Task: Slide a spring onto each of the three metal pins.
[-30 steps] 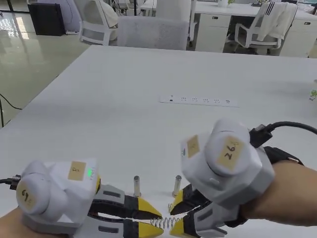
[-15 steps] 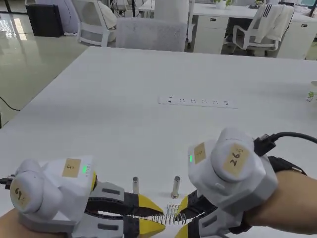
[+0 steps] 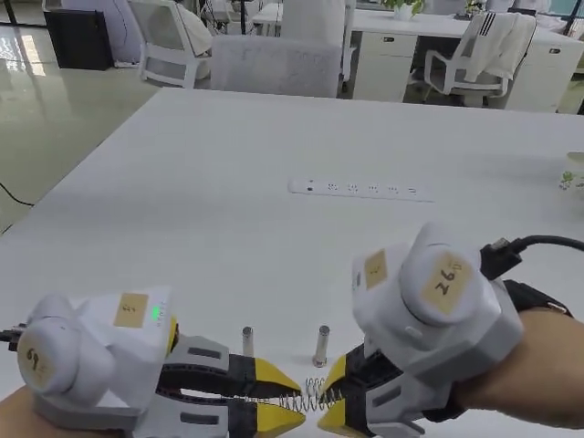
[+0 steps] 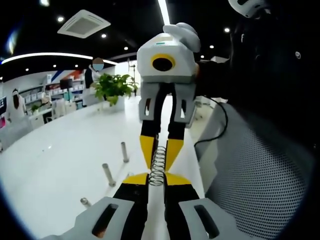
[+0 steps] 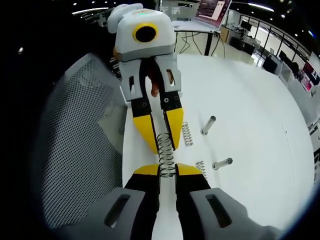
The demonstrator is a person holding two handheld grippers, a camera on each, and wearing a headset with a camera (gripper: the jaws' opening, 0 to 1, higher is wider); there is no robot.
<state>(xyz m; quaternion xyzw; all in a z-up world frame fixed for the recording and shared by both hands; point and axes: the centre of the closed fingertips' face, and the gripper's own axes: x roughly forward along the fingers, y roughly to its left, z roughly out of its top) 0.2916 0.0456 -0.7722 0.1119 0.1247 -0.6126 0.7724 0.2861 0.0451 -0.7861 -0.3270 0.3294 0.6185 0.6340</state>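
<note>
Head view: left gripper [image 3: 290,400] and right gripper [image 3: 327,400] are each pinching, jaws nearly closed, one end of the spring [image 3: 310,396], just in front of the upright pins [image 3: 321,346].
Left gripper view: spring [image 4: 158,162] is bridging both tips.
Right gripper view: spring [image 5: 165,150] is likely light and flexing easily, so holding it by the end coils is advisable.

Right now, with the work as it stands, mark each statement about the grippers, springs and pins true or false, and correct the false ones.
1. The left gripper and the right gripper hold one spring between them, an end each. True.
2. One of the pins already wears a spring. False: the pins in view are bare.
3. Two loose springs lie on the table near the pins. True.
4. The power strip lies between the grippers and the pins. False: it lies beyond the pins, farther across the table.
</note>
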